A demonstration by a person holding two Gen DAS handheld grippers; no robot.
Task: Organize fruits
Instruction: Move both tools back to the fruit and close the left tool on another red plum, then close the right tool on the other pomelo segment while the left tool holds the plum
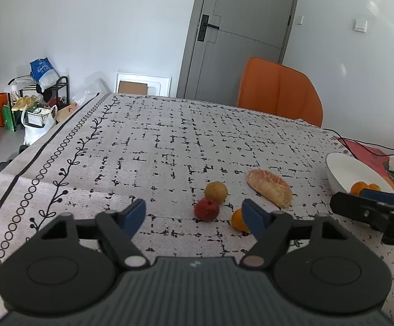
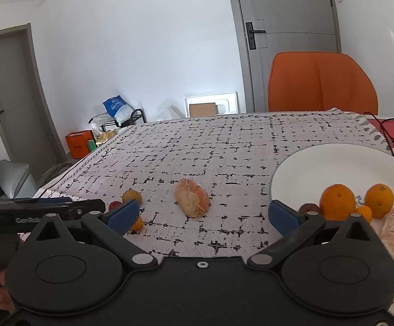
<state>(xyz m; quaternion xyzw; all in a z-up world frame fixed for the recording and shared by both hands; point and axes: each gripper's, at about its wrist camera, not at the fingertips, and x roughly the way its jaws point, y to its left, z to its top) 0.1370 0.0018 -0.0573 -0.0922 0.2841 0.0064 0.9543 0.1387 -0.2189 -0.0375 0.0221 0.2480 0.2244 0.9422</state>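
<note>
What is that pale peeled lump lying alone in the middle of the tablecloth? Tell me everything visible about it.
The peeled citrus segment is an oblong, pinkish-orange wedge wrapped in whitish stringy pith. It lies on its side on the patterned tablecloth, touching no other fruit, between the small fruits to its left and the white plate. No gripper touches it.

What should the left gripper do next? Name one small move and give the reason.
Probably ease the left gripper forward and down around the red fruit. Its jaws are open and empty, that fruit lies just ahead between them, still on the tablecloth, while the white plate already holds other fruit.
</note>
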